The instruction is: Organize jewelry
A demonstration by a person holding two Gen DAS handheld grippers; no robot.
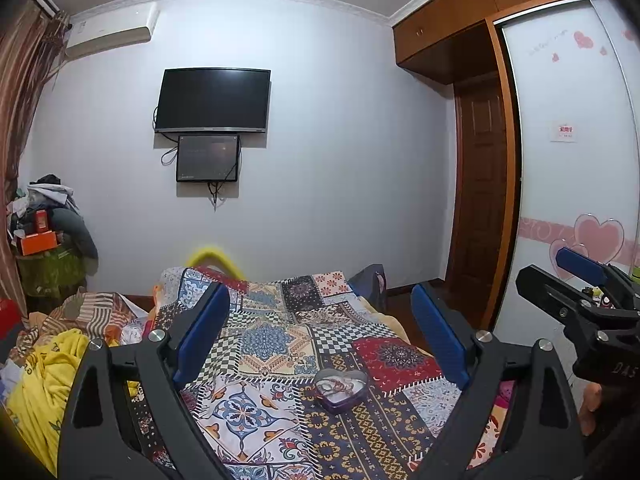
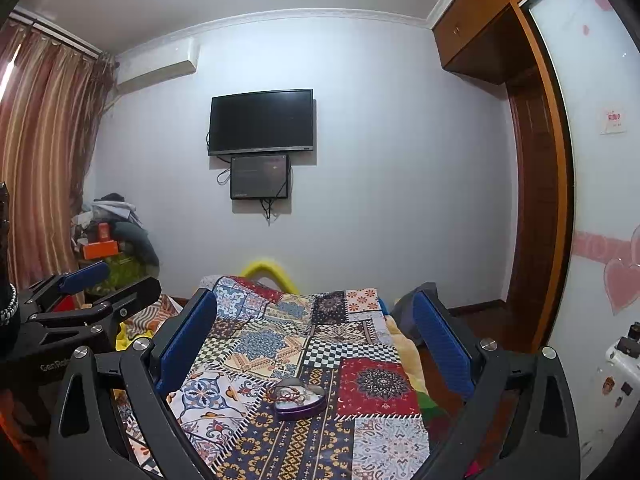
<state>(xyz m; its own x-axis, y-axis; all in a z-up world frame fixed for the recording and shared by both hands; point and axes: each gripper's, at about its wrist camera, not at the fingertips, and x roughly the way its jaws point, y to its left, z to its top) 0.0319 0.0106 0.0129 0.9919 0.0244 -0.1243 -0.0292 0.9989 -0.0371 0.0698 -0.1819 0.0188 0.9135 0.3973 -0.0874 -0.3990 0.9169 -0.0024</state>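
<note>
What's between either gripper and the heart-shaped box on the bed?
Nothing visible. The heart-shaped box sits alone on the patchwork bedspread, jewelry inside it, with only bare cloth on the near side. Left gripper and right gripper are both open and empty, pointing over it.

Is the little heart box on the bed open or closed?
Open. The heart box has no lid on it, and a tangle of jewelry shows inside, on the patchwork blanket.

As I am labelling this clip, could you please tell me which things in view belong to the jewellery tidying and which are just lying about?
Belongs to the job:
- purple heart-shaped tin holding a red cord and trinkets
- left gripper, open
- right gripper, open

Just lying about:
- crumpled yellow garment
- orange cardboard box
- patchwork bedspread
</note>
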